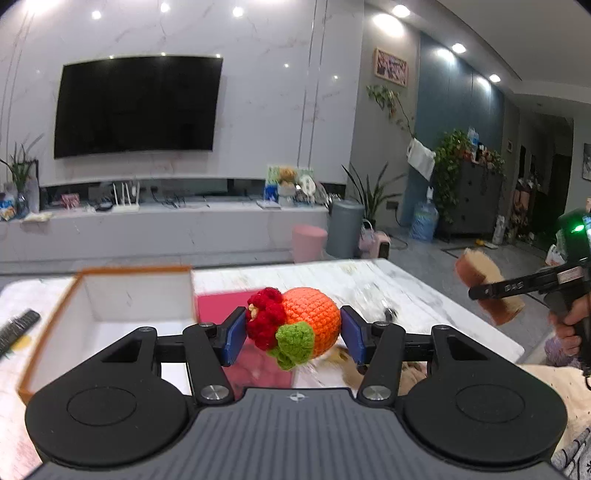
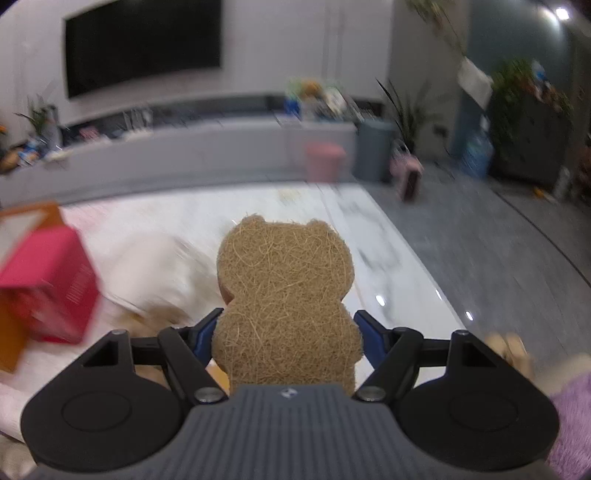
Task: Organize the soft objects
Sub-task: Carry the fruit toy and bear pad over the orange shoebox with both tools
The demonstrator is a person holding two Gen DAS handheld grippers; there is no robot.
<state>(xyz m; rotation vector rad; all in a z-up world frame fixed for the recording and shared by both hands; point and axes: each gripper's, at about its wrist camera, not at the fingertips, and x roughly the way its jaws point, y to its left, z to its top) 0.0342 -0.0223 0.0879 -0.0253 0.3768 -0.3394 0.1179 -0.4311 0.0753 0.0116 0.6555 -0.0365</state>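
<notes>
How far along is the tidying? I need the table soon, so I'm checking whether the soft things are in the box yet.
Nothing looks stowed: the visible part of the orange-rimmed box is empty. In hand: the left gripper clamps a crocheted orange, and the right gripper a bear-shaped sponge, both above the table. Left: placing both.

- My left wrist view is bright and mostly sharp; recessed ceiling spotlights (image 1: 400,11) flare white.
- Straight wall lines bow near the fisheye edges, and the corners go dark.
- My right wrist view is dimmer and smeared by motion blur; only the bear-shaped sponge (image 2: 284,306) stays crisp.
</notes>
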